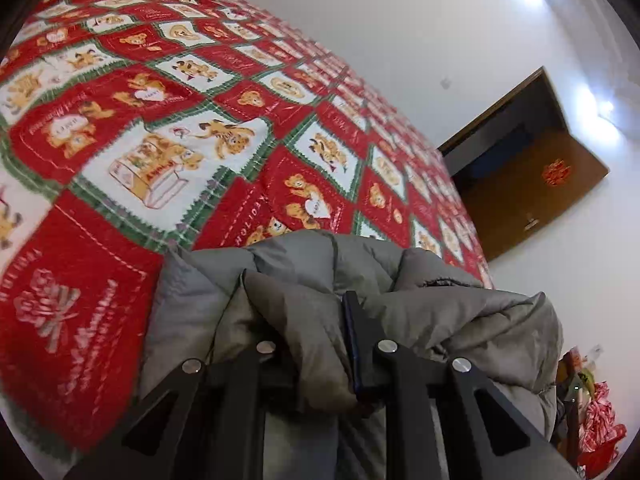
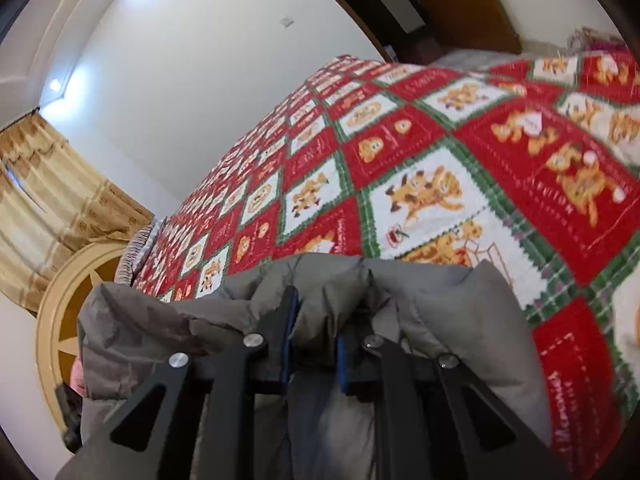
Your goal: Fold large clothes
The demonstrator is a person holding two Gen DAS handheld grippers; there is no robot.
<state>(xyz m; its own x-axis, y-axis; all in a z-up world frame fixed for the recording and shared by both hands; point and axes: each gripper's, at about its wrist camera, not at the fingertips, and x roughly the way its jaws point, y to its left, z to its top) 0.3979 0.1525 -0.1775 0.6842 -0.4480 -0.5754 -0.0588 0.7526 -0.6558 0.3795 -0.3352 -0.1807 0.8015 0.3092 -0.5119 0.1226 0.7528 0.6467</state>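
Now, left gripper (image 1: 316, 336): tilted upward, jaws clamped on grey puffer jacket (image 1: 460, 320) fabric.
Right gripper (image 2: 314, 328): likewise angled upward, pinching bunched jacket.
Jacket: at the red bedspread's (image 1: 200, 100) near edge.

Your left gripper (image 1: 316, 320) is clamped on a bunched fold of the grey jacket (image 1: 460, 320), its black fingers (image 1: 354, 344) sunk into the padding at the jacket's upper edge. Your right gripper (image 2: 316, 320) likewise pinches a ridge of jacket between its blue-lined fingers (image 2: 290, 320), jaws nearly together, also at the jacket's upper edge.
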